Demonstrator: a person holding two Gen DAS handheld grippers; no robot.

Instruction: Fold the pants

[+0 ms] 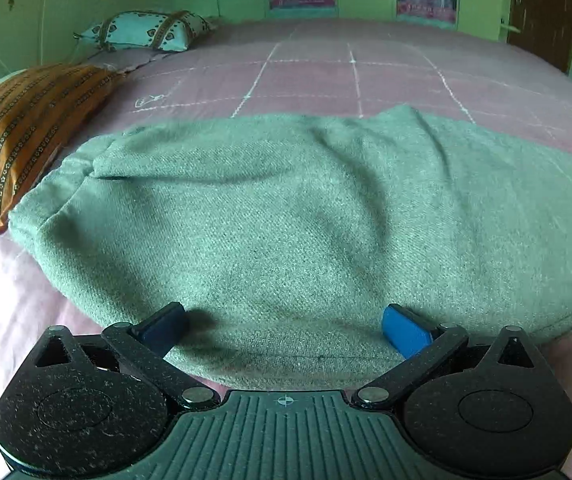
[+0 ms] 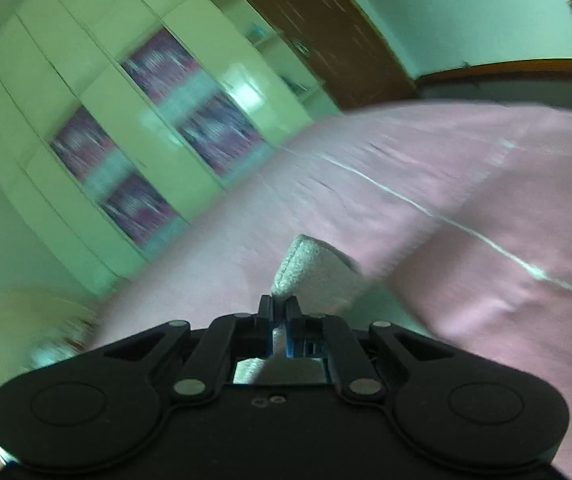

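Observation:
The grey-green pants (image 1: pixel 286 208) lie spread across the pink bed in the left wrist view, with soft creases across the middle. My left gripper (image 1: pixel 284 330) is open, its blue pads (image 1: pixel 404 330) wide apart over the near edge of the pants, holding nothing. In the right wrist view my right gripper (image 2: pixel 280 306) is shut on a corner of the pants (image 2: pixel 310 270), which sticks up beyond the fingertips, lifted above the bed. The view is tilted and blurred.
The pink bedsheet (image 1: pixel 350 76) with white grid lines stretches far behind the pants. An orange striped pillow (image 1: pixel 18 128) and a pale patterned pillow (image 1: pixel 146 30) lie at the left. Green cupboards (image 2: pixel 98 92) and a brown door (image 2: pixel 326 28) stand beyond the bed.

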